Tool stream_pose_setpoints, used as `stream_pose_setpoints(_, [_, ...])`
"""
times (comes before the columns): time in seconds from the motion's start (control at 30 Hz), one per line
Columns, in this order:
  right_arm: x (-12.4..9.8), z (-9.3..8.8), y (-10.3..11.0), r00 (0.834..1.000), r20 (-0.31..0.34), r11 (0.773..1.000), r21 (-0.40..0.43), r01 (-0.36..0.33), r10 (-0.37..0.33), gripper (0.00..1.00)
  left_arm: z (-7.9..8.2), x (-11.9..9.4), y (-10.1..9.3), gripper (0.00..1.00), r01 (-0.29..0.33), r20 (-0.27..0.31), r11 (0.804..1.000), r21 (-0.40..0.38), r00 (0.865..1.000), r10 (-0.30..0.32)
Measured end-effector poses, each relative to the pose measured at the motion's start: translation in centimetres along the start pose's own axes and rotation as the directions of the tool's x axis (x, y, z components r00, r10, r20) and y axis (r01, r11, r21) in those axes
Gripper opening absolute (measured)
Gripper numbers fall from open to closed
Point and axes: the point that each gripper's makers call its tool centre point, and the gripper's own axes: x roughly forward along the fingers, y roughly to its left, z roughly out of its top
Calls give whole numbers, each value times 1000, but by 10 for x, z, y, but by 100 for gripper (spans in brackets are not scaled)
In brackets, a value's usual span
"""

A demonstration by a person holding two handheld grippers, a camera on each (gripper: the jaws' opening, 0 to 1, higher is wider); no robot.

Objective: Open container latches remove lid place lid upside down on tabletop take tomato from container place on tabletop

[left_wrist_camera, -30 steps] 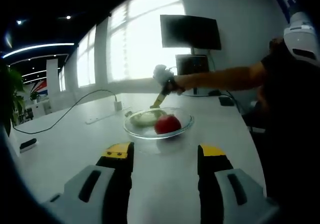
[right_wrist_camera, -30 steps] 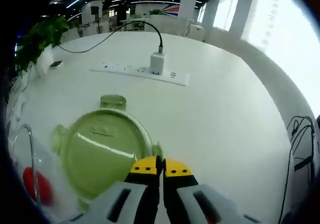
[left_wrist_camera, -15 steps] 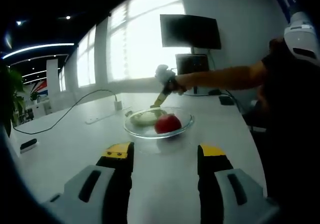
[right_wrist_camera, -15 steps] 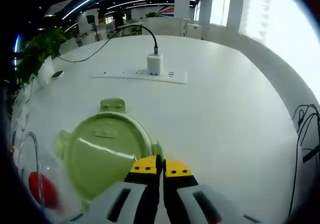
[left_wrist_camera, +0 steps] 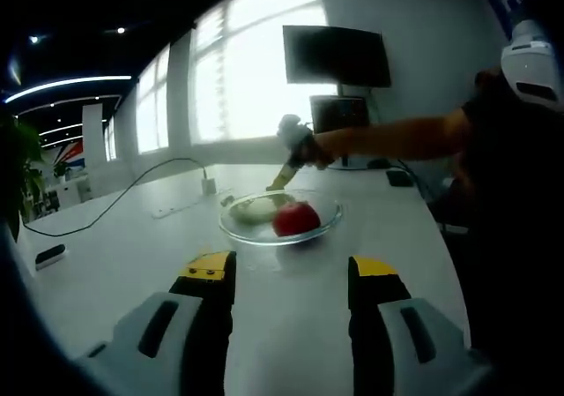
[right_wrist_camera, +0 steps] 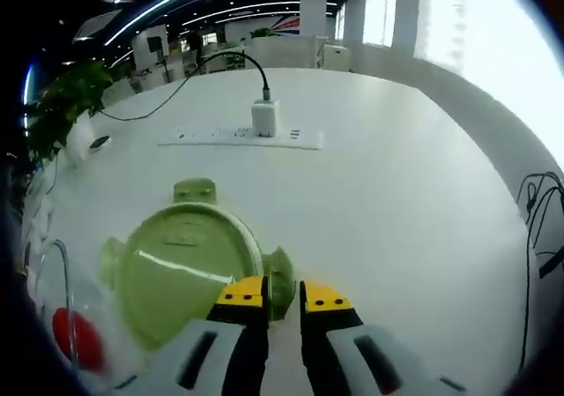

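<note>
Right tongs over lid (slightly parted)

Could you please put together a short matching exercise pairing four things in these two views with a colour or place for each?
Things:
1. tomato
2. lid
3. power strip
4. monitor

Descriptions:
A. translucent green, flat on the table
B. dark screen beside the window
C. red, inside the glass container
D. white, with a charger plugged in

Pairs: 1-C, 2-A, 3-D, 4-B

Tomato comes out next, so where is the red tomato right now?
The red tomato sits inside the clear glass bowl on the white table, straight ahead of the left gripper, beside the green lid.
</note>
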Motion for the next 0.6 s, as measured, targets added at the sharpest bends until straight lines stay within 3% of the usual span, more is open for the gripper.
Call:
stream_pose_setpoints(0.3, [-28, 9, 12, 998, 66, 999, -42, -21, 23, 9, 0, 0, -1, 45, 2, 1, 1000, 0, 1000, -2])
stream_pose_setpoints(0.6, [-69, 10, 54, 974, 183, 966, -243, -88, 135, 9, 1, -1, 1, 45, -3, 5, 1000, 1, 1000, 3])
